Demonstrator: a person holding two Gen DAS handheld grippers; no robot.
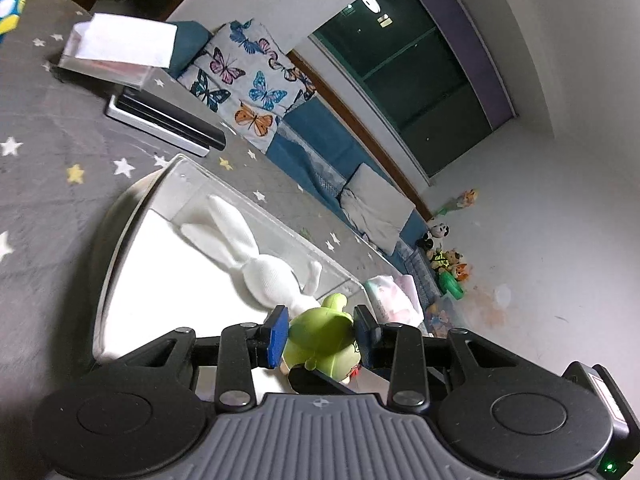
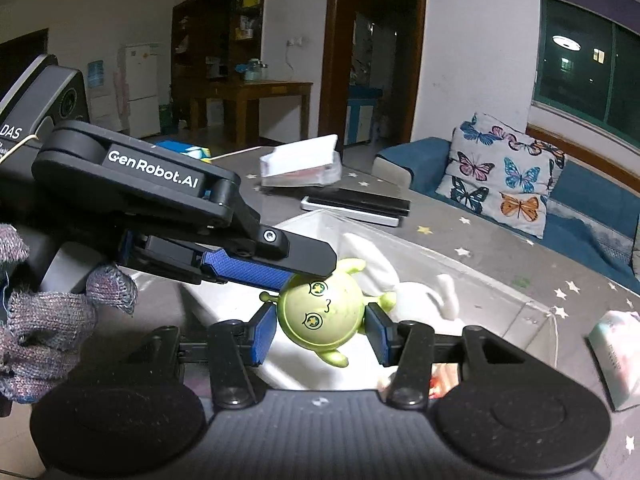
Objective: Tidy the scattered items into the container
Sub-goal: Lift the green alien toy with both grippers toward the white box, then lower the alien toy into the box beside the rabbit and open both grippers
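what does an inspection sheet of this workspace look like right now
surface: grey star-print cover.
job's things: green toy held over clear container; white rabbit inside.
clutter: flat boxes, open white box, pastel pack.
grippers: left gripper and right gripper both clamp the toy; gloved hand on the left one.
cables: nothing seen.
surroundings: butterfly pillow, blue sofa, dark window, toys on the floor.

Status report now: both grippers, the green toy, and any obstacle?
Left gripper and right gripper: both shut on green toy. Toy held above clear container. White rabbit already inside, lying under the toy.
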